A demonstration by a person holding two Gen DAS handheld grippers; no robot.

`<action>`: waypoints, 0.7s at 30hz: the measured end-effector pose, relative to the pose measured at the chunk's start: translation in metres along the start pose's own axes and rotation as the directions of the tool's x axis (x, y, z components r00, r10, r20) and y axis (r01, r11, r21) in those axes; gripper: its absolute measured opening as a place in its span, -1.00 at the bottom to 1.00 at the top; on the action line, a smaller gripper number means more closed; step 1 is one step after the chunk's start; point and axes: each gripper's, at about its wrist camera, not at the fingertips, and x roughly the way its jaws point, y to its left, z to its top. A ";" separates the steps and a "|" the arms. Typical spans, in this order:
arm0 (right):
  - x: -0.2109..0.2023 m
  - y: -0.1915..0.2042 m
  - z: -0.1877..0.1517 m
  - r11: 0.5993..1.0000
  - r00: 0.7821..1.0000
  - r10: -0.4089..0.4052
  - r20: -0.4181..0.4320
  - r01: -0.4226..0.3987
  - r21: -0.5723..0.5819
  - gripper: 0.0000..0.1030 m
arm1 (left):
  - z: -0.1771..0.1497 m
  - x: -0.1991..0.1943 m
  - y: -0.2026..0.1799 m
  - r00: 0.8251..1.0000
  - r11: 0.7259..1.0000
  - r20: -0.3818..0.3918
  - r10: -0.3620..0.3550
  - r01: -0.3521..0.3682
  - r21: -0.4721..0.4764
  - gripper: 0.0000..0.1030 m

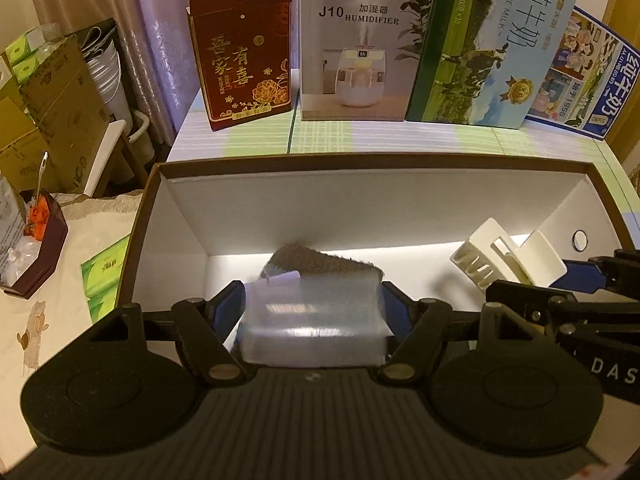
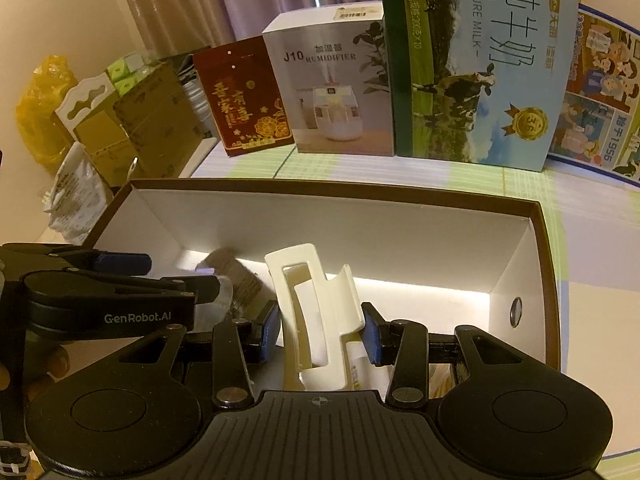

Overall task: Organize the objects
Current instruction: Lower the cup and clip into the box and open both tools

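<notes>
Cardboard forms the long storage box (image 1: 400, 200), brown outside with smooth white walls. Over its open top the left gripper (image 1: 314, 308) is clamped on a translucent plastic case (image 1: 314, 320) with something grey and fuzzy at its far end. Smaller, the ivory plastic hair claw (image 2: 316, 312), slotted and curved, sits pinched in the right gripper (image 2: 322, 330).

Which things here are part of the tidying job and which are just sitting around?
Part of the job:
- clear plastic case in the left gripper
- white hair clip in the right gripper
- open box below both
- grey pad inside it

Just lying about:
- red gift box
- humidifier box
- milk cartons
- tissue packs
</notes>
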 end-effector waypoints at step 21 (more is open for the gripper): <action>0.026 -0.001 0.007 1.000 1.000 0.011 -0.025 -0.011 0.015 -0.22 | 0.008 0.006 0.012 1.000 1.000 -0.007 -0.027 0.027 0.004 0.72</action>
